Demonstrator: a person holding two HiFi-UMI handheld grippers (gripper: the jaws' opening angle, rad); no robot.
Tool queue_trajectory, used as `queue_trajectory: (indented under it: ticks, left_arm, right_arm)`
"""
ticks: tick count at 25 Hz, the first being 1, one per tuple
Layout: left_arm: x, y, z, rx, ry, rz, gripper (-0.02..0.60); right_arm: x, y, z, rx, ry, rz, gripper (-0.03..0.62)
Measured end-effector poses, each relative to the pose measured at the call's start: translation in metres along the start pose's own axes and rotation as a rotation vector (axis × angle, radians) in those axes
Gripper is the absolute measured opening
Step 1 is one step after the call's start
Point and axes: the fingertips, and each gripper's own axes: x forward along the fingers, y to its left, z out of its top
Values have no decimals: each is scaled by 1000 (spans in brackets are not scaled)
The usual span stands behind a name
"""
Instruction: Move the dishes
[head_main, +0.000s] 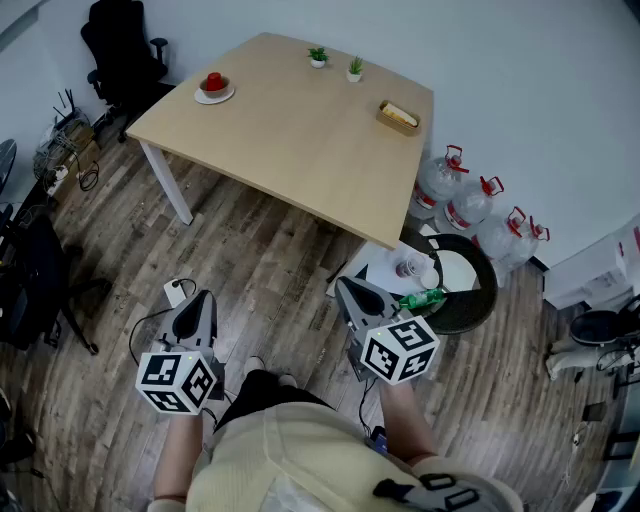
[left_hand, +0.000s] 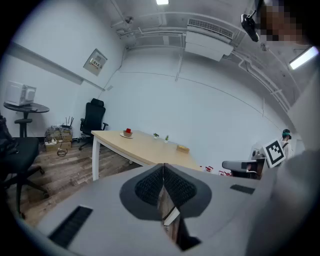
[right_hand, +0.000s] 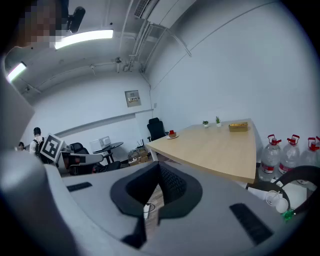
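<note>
While standing on the grey-brown plank floor (head_main: 260, 260), well short of the pale wooden table (head_main: 300, 150), held both claws pressed together on nothing, with the ribbed black pads (left_hand: 149, 186) of the left gripper (head_main: 204, 300) shut flush and those of the right gripper (head_main: 345, 287) the same. Found the round white saucer (head_main: 214, 92), carrying a small brown bowl topped with something red, at the table's far left corner, ahead of the left gripper and well apart from it. Found the shallow rectangular tan tray (head_main: 398, 116) near the table's right edge, ahead of the right gripper and just as far out of reach, long axis slanting across that gripper's line of approach. Judged the left hand nearer the saucer and the right nearer the tray. Reckoned on stepping forward and spreading the jaws before any grasp. Passed over two small green potted plants (head_main: 318, 56) at the far edge between the two dishes.
</note>
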Motion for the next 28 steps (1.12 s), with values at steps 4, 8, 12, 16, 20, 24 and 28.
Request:
queue_trajectory:
  ticks: [4,8,12,16,20,24,28]
  left_arm:
    - [-5,14,0,-11,4,-19,14]
    - [-1,24,1,-22,3,-58,14]
    - [6,26,5,-11,1,-112,14]
    - [16,37,10,92,13,-121,14]
    - [23,45,14,93,8,-188,14]
    - [36,69,14,98,25,-181,15]
    - [49,93,11,86,59,-182,15]
  right_arm:
    - [12,11,-1,-5,7,-6,14]
    - [25,21,1,-14,22,-7,14]
    - [39,30,5,6,22,17,15]
    - [61,42,15,7,12,55,15]
    - [83,53,18,-8,25,78,15]
    - [107,59,18,-8,27,78,15]
    - [131,63,16,-7,32,75,17]
